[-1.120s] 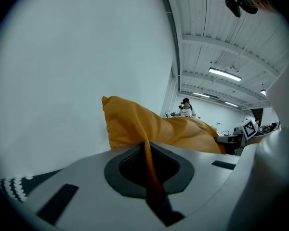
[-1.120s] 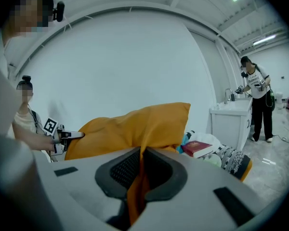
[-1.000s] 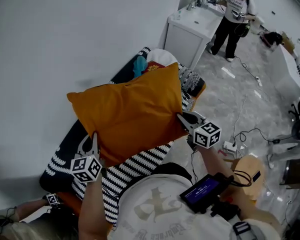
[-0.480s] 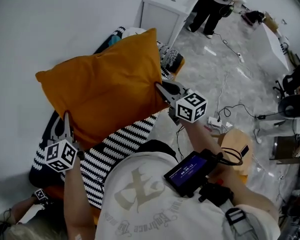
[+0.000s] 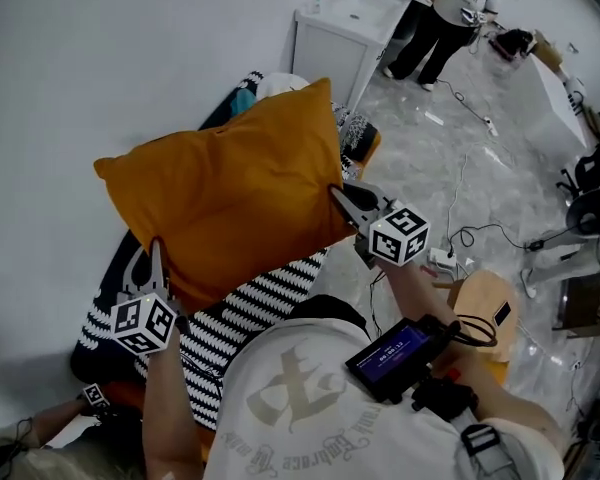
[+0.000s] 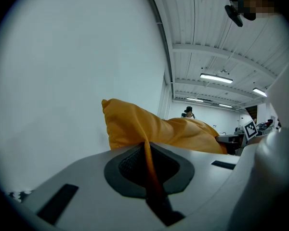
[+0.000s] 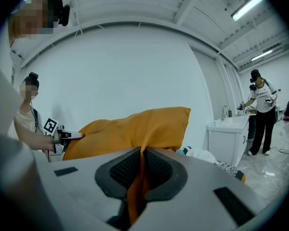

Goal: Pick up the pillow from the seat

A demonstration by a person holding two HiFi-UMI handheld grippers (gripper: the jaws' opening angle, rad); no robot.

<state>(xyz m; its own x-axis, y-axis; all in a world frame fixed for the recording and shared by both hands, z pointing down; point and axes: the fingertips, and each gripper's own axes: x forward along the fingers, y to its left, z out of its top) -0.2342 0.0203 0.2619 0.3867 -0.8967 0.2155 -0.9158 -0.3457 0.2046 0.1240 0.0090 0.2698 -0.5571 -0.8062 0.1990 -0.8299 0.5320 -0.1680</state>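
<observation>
An orange pillow (image 5: pixel 235 198) hangs in the air above the seat (image 5: pixel 115 278), held up by both grippers. My left gripper (image 5: pixel 158 255) is shut on the pillow's lower left edge. In the left gripper view a fold of orange cloth runs between the closed jaws, and the pillow (image 6: pixel 159 129) bulges beyond them. My right gripper (image 5: pixel 342 197) is shut on the pillow's right edge. Orange cloth is pinched between its jaws in the right gripper view, with the pillow (image 7: pixel 135 129) spread out ahead.
A black-and-white striped cloth (image 5: pixel 245 308) covers the seat below the pillow. A white wall (image 5: pixel 100 58) stands on the left. A white sink cabinet (image 5: pixel 345 28) is beyond the seat, and a person (image 5: pixel 440 18) stands beside it. Cables (image 5: pixel 465 233) lie on the floor at right.
The pillow and both grippers sit slightly further right and lower in the head view than half a second ago. Both grips are unchanged.
</observation>
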